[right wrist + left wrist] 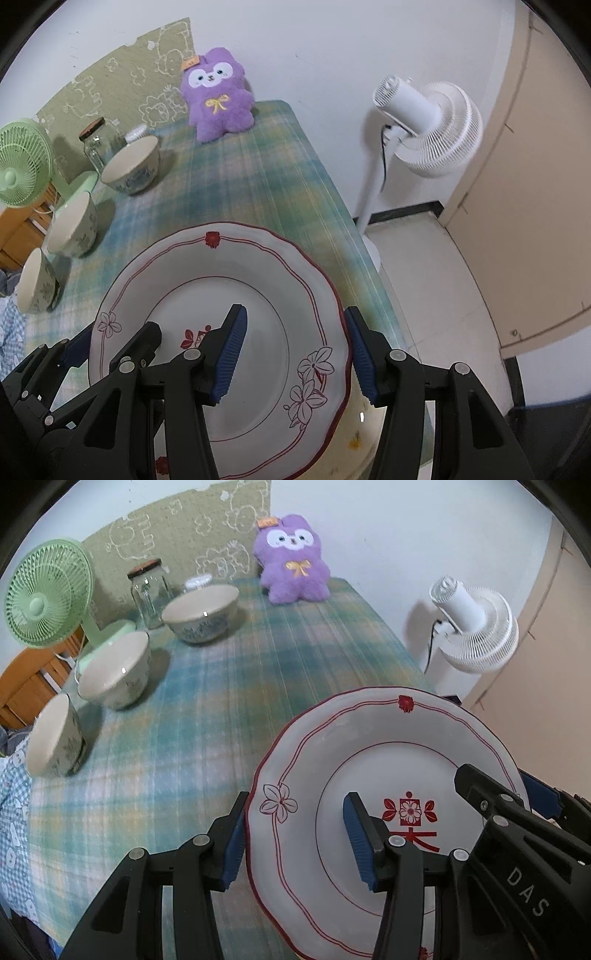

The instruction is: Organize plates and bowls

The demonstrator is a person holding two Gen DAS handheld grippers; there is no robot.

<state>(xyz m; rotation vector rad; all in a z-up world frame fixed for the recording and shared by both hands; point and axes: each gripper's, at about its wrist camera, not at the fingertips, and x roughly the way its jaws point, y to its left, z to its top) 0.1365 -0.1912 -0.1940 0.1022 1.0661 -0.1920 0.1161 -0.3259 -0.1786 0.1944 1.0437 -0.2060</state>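
Gripping one white plate (325, 738) from opposite rims, left tool (295, 843) and right tool (295, 356) each clamp it (red trim). Three bowls (201, 613) sit on the plaid surface (221, 701).

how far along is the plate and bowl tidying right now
Nothing looks sorted yet. In hand: the left gripper and right gripper each straddle a rim of the red-trimmed plate, apparently carrying it together. Left to do: the big bowl, middle bowl and small bowl sit apart, unstacked, on the checked tablecloth.
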